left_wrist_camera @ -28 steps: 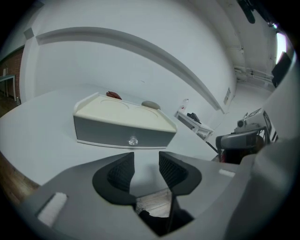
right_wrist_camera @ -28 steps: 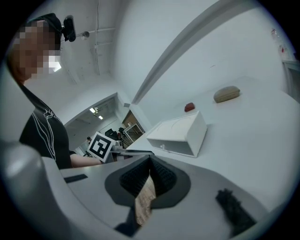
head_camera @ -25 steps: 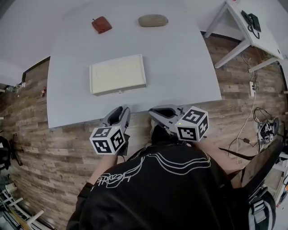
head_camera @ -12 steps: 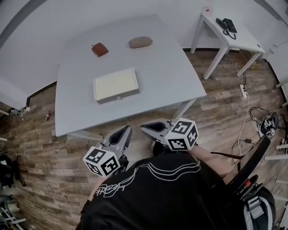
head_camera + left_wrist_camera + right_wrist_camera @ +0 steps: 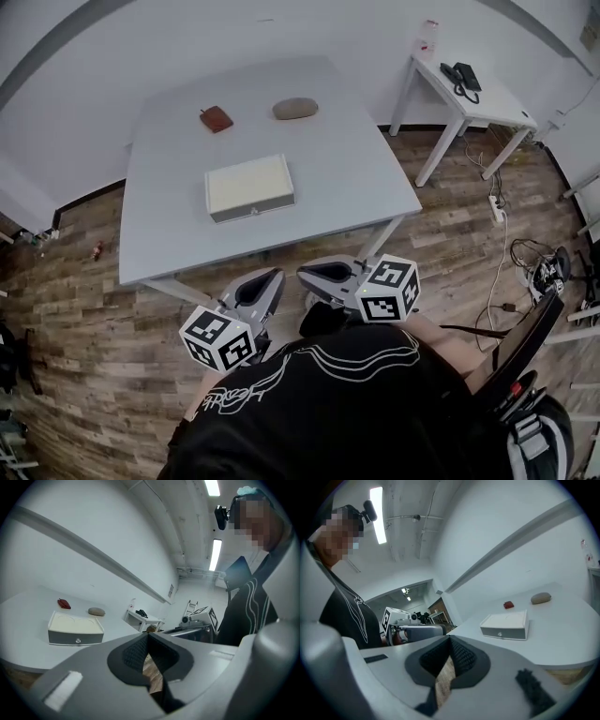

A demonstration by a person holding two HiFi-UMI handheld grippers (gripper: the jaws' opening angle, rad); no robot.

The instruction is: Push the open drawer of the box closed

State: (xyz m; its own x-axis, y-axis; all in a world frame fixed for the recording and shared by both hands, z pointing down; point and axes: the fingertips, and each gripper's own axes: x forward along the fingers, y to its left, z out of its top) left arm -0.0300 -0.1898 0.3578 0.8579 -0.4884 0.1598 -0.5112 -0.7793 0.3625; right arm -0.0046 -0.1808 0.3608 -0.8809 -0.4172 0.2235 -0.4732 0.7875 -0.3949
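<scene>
The cream box lies near the middle of the grey table, its drawer front flush with the body. From the left gripper view the box shows a small knob on that grey front, and the right gripper view also has the box in sight. My left gripper and right gripper hover side by side over the wooden floor, short of the table's near edge and close to my body. Both are shut with nothing between the jaws, as seen for the left gripper and the right gripper.
A red pouch and a grey stone-like lump lie at the table's far side. A small white side table carrying a phone stands to the right. Cables and a power strip lie on the floor at right.
The head view has drawn back from the table, which now looks smaller and farther off. Both grippers have left the table's front edge and hang over the floor.
</scene>
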